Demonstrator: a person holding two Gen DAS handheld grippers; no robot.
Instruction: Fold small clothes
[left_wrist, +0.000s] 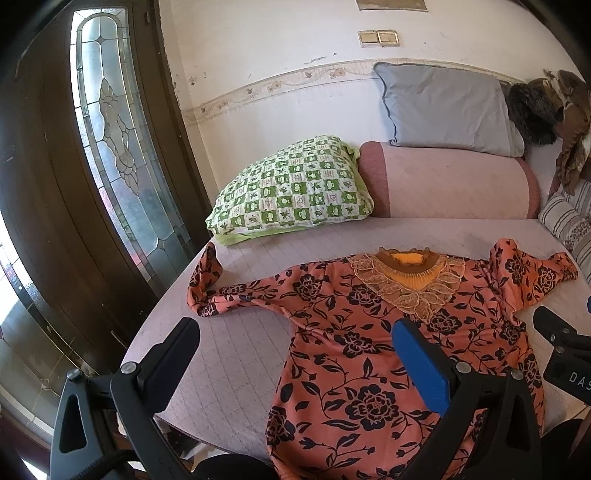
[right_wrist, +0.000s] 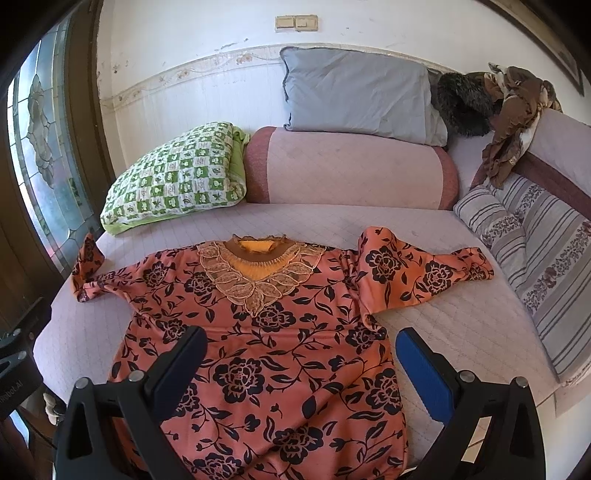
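Note:
An orange long-sleeved top with black flowers and a lace collar (left_wrist: 388, 332) (right_wrist: 273, 332) lies flat, front up, on the pale quilted daybed (left_wrist: 229, 332) (right_wrist: 461, 325). Its sleeves spread left and right, the left one twisted at the cuff. My left gripper (left_wrist: 295, 336) is open and empty, hovering above the top's left side near the front edge. My right gripper (right_wrist: 301, 347) is open and empty, hovering above the top's lower middle. Part of the right gripper shows at the right edge of the left wrist view (left_wrist: 565, 347).
A green checked pillow (left_wrist: 291, 188) (right_wrist: 173, 177), a pink bolster (left_wrist: 450, 181) (right_wrist: 351, 166) and a grey pillow (left_wrist: 443, 107) (right_wrist: 358, 96) lie at the back. A striped cushion (right_wrist: 535, 266) lines the right side. A dark door with leaded glass (left_wrist: 110, 147) stands left.

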